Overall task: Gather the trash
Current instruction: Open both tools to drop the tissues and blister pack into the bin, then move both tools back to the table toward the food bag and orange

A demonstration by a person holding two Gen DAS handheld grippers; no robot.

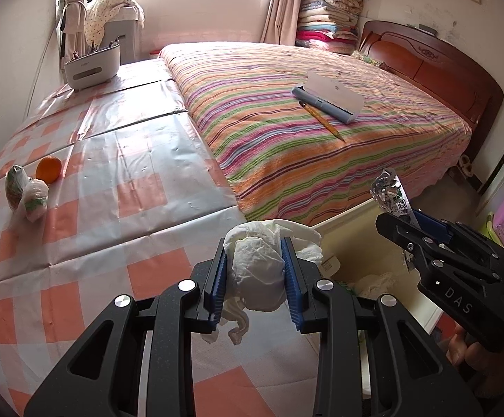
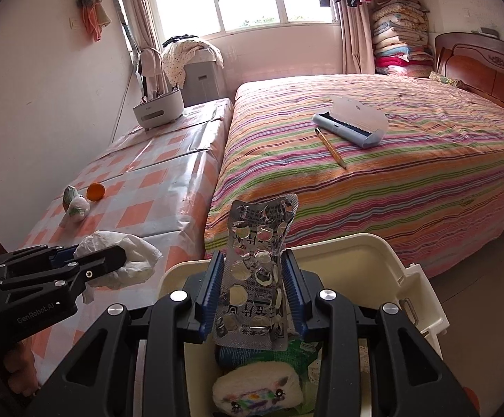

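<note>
My left gripper point(image 1: 253, 260) is shut on a crumpled white tissue point(image 1: 258, 274), held above the near edge of the checked table point(image 1: 112, 180). It also shows in the right wrist view point(image 2: 112, 260) with the tissue point(image 2: 130, 257). My right gripper point(image 2: 253, 271) is shut on an empty silver pill blister pack point(image 2: 255, 271), held upright over the cream trash bin point(image 2: 373, 246). In the left wrist view the right gripper point(image 1: 405, 219) holds the blister pack point(image 1: 389, 194) above the bin point(image 1: 349, 208). The bin holds several pieces of trash, among them a white fuzzy item point(image 2: 257, 392).
An orange point(image 1: 48, 169) and a wrapped plastic bag point(image 1: 25, 193) lie at the table's left. A white holder point(image 1: 92, 66) stands at its far end. On the striped bed point(image 1: 321, 132) lie an open pencil case point(image 1: 328, 99) and a pencil point(image 1: 321, 120).
</note>
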